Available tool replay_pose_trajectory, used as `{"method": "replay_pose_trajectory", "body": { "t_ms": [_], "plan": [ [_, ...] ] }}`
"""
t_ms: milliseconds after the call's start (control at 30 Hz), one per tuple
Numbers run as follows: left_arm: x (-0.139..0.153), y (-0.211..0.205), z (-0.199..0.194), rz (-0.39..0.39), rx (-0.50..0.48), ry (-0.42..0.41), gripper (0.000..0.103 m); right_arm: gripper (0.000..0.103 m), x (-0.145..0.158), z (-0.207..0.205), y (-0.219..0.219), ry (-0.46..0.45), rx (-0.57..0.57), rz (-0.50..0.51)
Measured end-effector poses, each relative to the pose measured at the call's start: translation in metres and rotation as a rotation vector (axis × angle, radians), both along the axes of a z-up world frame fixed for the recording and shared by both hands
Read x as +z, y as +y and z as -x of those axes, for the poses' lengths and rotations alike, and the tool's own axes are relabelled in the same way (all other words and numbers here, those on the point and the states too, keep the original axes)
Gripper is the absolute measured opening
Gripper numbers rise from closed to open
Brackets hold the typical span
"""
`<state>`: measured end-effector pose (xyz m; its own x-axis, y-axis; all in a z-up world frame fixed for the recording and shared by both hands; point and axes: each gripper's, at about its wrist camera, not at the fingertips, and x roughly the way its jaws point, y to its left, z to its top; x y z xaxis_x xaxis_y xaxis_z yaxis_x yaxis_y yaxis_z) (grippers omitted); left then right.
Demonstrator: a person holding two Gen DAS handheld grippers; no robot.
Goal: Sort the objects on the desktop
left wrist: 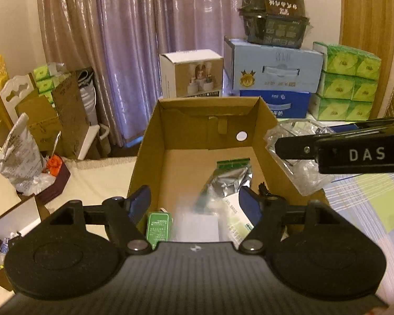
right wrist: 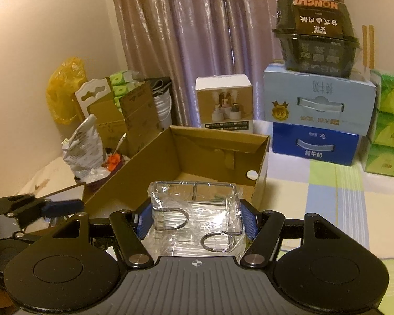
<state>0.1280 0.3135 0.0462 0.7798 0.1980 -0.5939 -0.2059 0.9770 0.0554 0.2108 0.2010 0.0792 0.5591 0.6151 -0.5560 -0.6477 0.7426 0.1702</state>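
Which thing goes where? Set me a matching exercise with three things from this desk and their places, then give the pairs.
1. clear plastic container
2. black bowl
3. small green box

a. on top of the pale blue carton
b. inside the cardboard box
c. held in the right gripper

Pairs: 1-c, 2-a, 3-b
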Motion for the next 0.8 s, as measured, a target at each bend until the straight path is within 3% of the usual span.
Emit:
{"method": "replay_pose_trajectory", "body": {
  "t_ms": [267, 367, 400, 500, 800],
  "plan": [
    [0.005, 0.002, 0.02, -0.001, 0.012, -0.017, 0.07, 0.064, -0.001, 0.0, 0.004, 0.014, 0.005, -0.008],
    [0.006, 0.003, 0.029, 0.003, 0.02, -0.025, 0.076, 0.064, -0.002, -0.002, 0.011, 0.026, 0.024, -0.021],
    [0.006, 0.003, 0.032, 0.002, 0.025, -0.029, 0.079, 0.066, -0.002, -0.005, 0.013, 0.039, 0.037, -0.035],
    [0.006, 0.002, 0.041, 0.001, 0.038, -0.037, 0.084, 0.087, 0.003, -0.007, 0.013, 0.049, 0.027, -0.082],
    [0.006, -0.012, 0.072, 0.018, 0.065, -0.102, 0.101, 0.097, 0.013, 0.007, -0.024, 0.069, -0.03, -0.124]
  ]
}}
